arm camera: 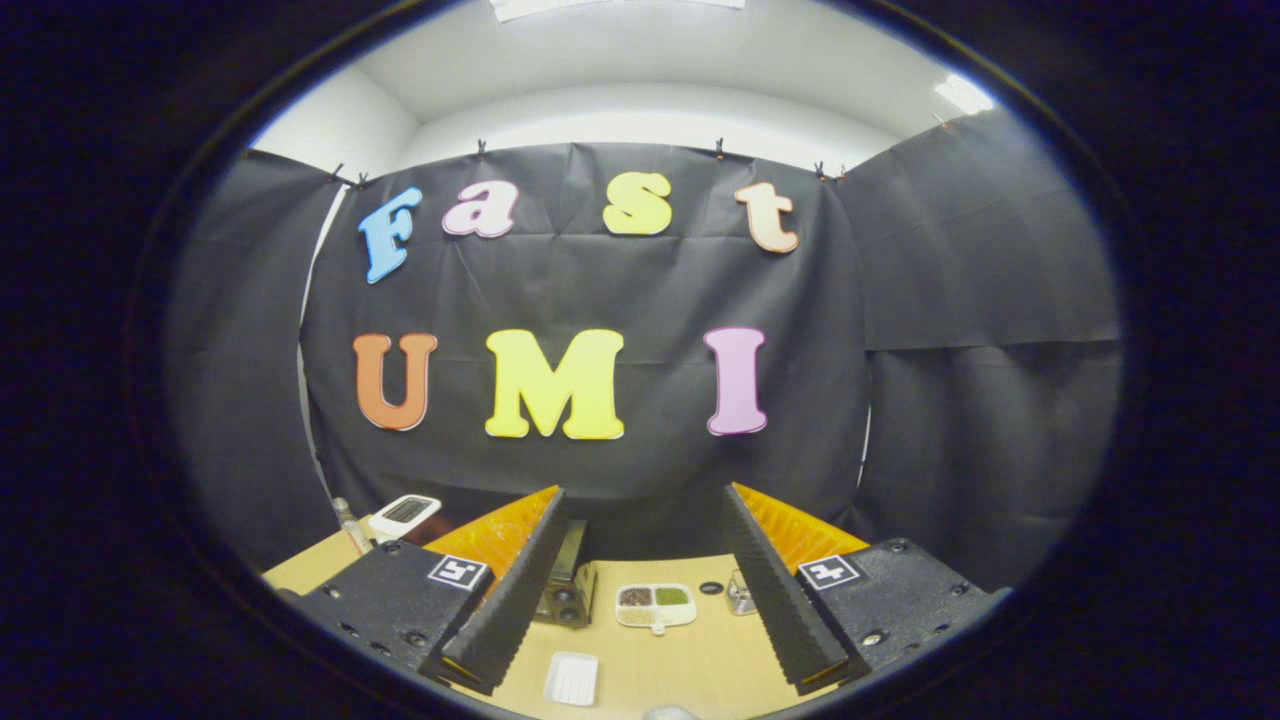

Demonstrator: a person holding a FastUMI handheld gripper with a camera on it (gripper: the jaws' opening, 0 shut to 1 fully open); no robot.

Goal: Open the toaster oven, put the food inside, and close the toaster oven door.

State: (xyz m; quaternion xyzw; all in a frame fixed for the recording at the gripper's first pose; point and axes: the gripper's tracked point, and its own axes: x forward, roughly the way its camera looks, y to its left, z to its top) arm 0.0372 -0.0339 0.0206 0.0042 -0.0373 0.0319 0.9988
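My gripper (640, 500) is open, its two fingers spread wide with nothing between them, held high above the wooden table (690, 660). Far below, partly hidden behind the left finger, stands the toaster oven (562, 590), dark with knobs on its front. Just right of it lies a white divided tray of food (656, 605) with brown and green portions. A small white ridged dish (571, 679) rests nearer to me on the table.
A small metal object (739, 594) stands by the right finger, with a dark round spot (711, 588) beside it. A white device (404, 513) and a thin bottle (346, 522) sit at the table's far left corner. Black cloth walls enclose the booth.
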